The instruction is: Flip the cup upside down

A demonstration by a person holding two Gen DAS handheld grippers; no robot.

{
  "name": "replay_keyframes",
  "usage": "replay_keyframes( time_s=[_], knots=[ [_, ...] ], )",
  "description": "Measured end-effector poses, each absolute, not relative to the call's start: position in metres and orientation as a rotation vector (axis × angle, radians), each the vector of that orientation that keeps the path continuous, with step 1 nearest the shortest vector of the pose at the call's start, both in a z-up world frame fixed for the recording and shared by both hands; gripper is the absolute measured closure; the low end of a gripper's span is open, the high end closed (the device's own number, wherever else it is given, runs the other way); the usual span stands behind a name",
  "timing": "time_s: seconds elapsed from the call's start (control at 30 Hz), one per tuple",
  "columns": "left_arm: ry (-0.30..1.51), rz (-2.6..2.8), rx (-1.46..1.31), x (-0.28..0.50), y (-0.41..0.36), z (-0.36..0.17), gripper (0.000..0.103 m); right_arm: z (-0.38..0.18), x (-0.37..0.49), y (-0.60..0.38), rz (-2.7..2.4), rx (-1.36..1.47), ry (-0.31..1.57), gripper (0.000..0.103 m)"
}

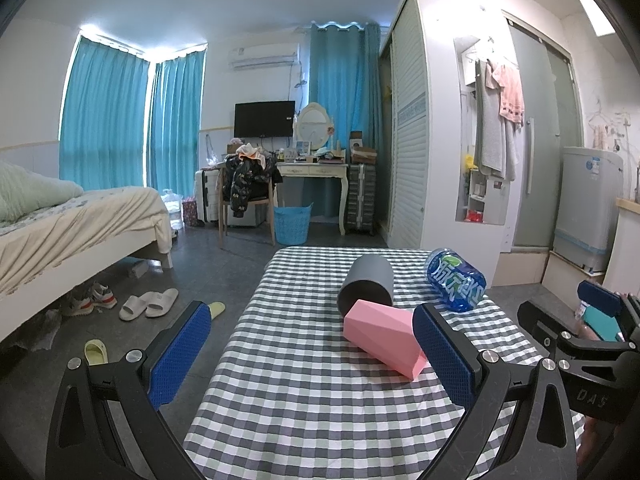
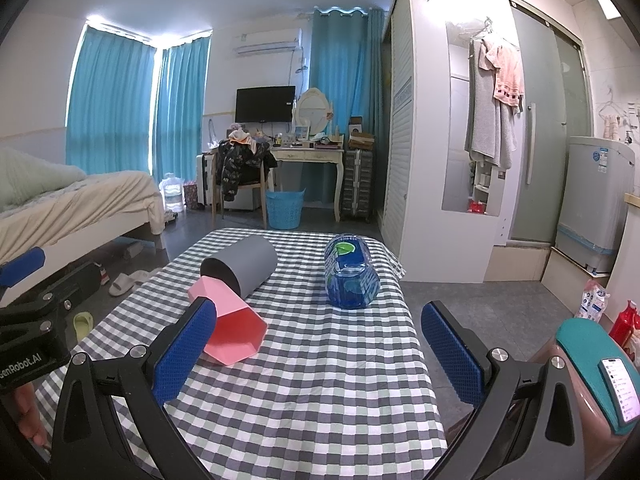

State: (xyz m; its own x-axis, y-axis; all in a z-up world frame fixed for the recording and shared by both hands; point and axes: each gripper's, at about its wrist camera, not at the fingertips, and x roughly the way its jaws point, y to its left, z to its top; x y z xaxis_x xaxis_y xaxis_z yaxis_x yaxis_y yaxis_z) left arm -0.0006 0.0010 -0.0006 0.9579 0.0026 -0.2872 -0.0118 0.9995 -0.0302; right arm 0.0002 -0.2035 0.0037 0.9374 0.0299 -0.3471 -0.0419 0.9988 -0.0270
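A pink faceted cup [image 1: 382,336] [image 2: 230,326] lies on its side on the checked table [image 1: 320,400] [image 2: 320,380], its open mouth toward the near right. A grey cup [image 1: 368,284] [image 2: 242,266] lies on its side just behind it, touching it. My left gripper [image 1: 316,354] is open and empty, above the near part of the table, with its right pad next to the pink cup. My right gripper [image 2: 320,350] is open and empty, with its left pad in front of the pink cup.
A blue water bottle [image 1: 456,280] [image 2: 351,276] lies on its side at the table's far right. A bed [image 1: 72,232] stands to the left with slippers [image 1: 148,304] on the floor. A wardrobe [image 1: 416,120] and a washing machine [image 1: 588,208] stand to the right.
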Motion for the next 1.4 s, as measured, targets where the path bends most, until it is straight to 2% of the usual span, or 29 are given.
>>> replay_keyframes(
  time_s=[0.37, 0.53, 0.8, 1.0, 1.13, 1.2, 1.27, 1.4],
  knots=[
    [0.341, 0.035, -0.061, 0.030, 0.012, 0.009, 0.000, 0.021, 0.036, -0.226, -0.006, 0.010, 0.375, 0.000],
    [0.418, 0.050, -0.092, 0.060, 0.020, 0.010, 0.000, 0.031, 0.078, -0.237, 0.008, -0.025, 0.447, 0.000],
    [0.556, 0.073, -0.090, 0.094, 0.026, -0.014, 0.000, 0.001, 0.186, -0.238, 0.029, -0.060, 0.672, 0.000],
    [0.622, 0.072, -0.109, 0.107, 0.029, -0.026, 0.000, -0.032, 0.237, -0.235, 0.012, -0.081, 0.770, 0.002],
    [0.647, 0.069, -0.112, 0.111, 0.026, -0.031, 0.000, -0.043, 0.249, -0.239, 0.008, -0.058, 0.805, 0.012],
    [0.649, 0.063, -0.105, 0.110, 0.024, -0.033, 0.000, -0.046, 0.251, -0.241, -0.001, -0.060, 0.819, 0.020],
    [0.647, 0.064, -0.088, 0.109, 0.021, -0.034, 0.000, -0.052, 0.254, -0.243, 0.009, -0.048, 0.845, 0.033],
    [0.659, 0.066, -0.084, 0.106, 0.017, -0.037, 0.000, -0.049, 0.237, -0.250, 0.005, -0.046, 0.834, 0.033]
  ],
)
